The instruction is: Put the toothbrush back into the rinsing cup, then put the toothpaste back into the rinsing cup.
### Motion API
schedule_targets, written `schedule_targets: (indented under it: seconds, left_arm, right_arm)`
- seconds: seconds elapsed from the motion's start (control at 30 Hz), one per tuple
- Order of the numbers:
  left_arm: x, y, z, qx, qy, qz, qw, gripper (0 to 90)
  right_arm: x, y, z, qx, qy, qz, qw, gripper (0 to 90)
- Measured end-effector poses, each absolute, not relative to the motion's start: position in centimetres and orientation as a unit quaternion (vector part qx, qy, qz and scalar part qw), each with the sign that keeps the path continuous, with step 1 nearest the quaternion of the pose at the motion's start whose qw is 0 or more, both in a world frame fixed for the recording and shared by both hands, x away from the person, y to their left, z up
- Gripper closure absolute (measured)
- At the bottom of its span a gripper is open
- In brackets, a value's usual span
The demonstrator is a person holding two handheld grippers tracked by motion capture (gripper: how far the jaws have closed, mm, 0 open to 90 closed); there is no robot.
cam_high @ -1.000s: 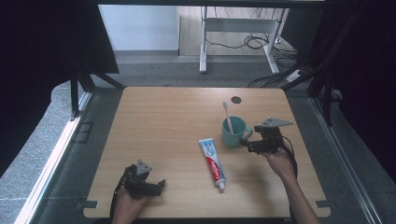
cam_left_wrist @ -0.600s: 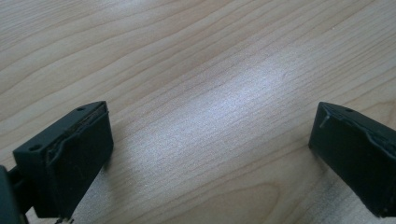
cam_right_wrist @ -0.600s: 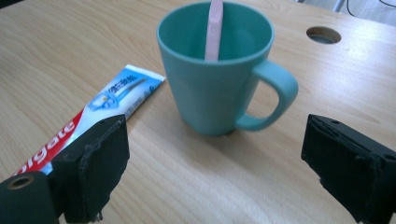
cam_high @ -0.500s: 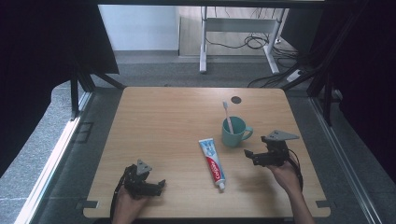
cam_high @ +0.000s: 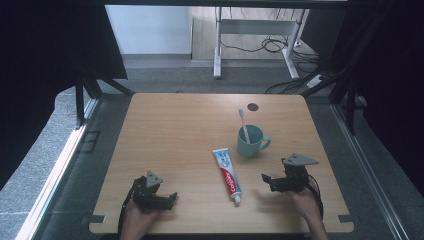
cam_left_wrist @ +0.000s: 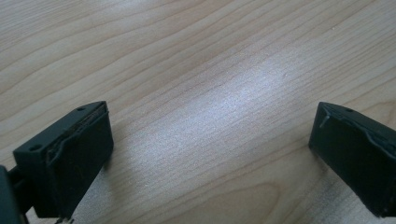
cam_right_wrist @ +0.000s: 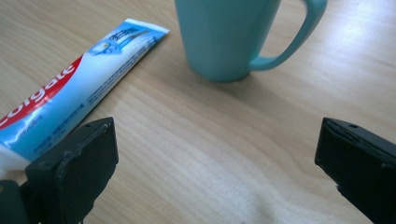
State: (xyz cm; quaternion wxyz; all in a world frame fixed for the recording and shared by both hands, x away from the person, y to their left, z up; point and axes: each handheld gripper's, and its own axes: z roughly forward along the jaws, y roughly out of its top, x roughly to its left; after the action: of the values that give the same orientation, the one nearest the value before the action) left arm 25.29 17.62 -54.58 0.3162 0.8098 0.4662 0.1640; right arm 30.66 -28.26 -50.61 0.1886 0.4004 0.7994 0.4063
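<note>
From the high view, a teal mug [cam_high: 249, 141] stands upright on the right half of the wooden table [cam_high: 170, 130], its handle turned to the right, and a toothbrush [cam_high: 244, 125] stands in it, leaning slightly left with the bristle end up. Just left of the mug and a little nearer the person, a toothpaste tube [cam_high: 227, 174] lies flat, its cap end toward the near edge and its crimped end close to the mug's base. The right gripper [cam_high: 270, 181] rests low over the table, right of the tube and in front of the mug, apart from both, held by the right hand [cam_high: 306, 205]; its jaws have just been opening and stand wide with nothing between them. The left gripper [cam_high: 167, 199] sits near the table's front left edge in the left hand [cam_high: 137, 216], well apart from the mug and the tube. A small dark round spot [cam_high: 253, 106] shows on the tabletop behind the mug. In the left gripper view, the two black jaws stand far apart over bare wood grain, empty. In the right gripper view, the jaws are spread wide above bare wood; the mug [cam_right_wrist: 229, 37] stands ahead, handle to the right, and the toothpaste tube [cam_right_wrist: 79, 88] lies slanted at the left, passing behind the left jaw without touching it that I can tell.
</note>
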Motion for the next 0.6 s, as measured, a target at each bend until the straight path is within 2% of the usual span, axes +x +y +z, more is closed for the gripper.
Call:
schedule_targets:
  seconds: [0.6]
  left_arm:
    - [25.3, 17.6, -54.6, 0.81, 0.467, 0.164, 0.316, 0.0]
  right_arm:
    - [29.9, -27.9, -53.0, 0.396, 0.824, 0.368, 0.17, 0.0]
